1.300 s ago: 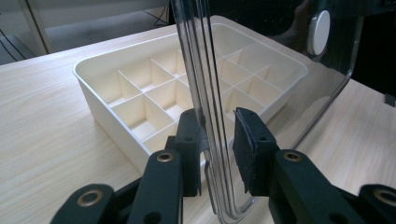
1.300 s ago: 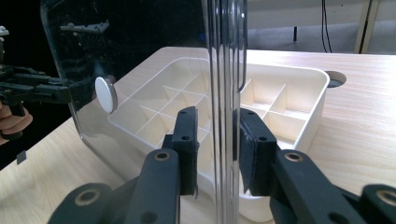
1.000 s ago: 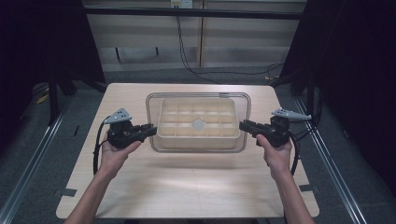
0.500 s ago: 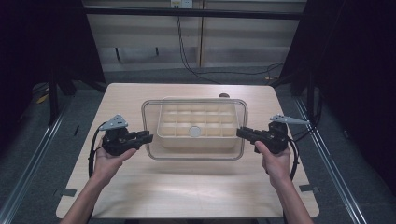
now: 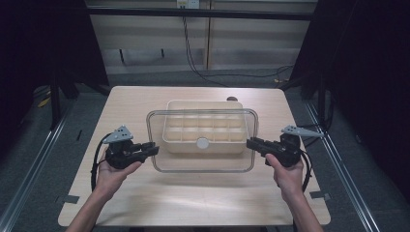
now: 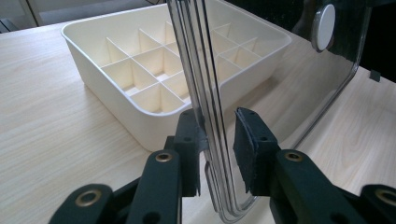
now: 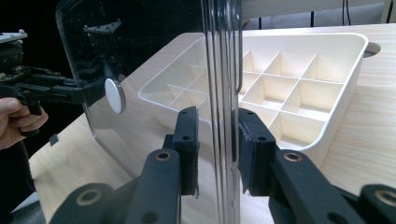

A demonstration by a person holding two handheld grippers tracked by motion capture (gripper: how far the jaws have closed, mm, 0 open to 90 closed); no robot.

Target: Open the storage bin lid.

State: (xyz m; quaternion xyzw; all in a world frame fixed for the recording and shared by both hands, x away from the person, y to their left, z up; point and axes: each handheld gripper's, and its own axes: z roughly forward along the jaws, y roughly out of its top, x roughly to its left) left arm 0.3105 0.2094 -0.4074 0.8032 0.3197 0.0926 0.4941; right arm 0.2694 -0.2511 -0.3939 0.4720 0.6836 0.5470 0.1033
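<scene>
A clear lid (image 5: 203, 163) with a white round knob (image 5: 202, 143) hangs level over the near half of a cream compartment box (image 5: 203, 107) on the wooden table (image 5: 193, 198). My left gripper (image 5: 155, 149) is shut on the lid's left rim, and my right gripper (image 5: 249, 142) is shut on its right rim. In the left gripper view the rim of the lid (image 6: 205, 70) runs between the pads of the left gripper (image 6: 217, 135), with the box (image 6: 140, 70) behind. In the right gripper view the lid (image 7: 223, 70) stands between the pads of the right gripper (image 7: 218, 133).
A small dark round spot (image 5: 233, 99) lies on the table just behind the box's far right corner. Tape marks (image 5: 70, 198) sit near the table's front corners. Bare wood stretches between the box and the front edge. Cables trail on the floor behind the table.
Both hands have drawn the lid toward the table's near edge. It covered the whole box before; now the box's far rows stand uncovered.
</scene>
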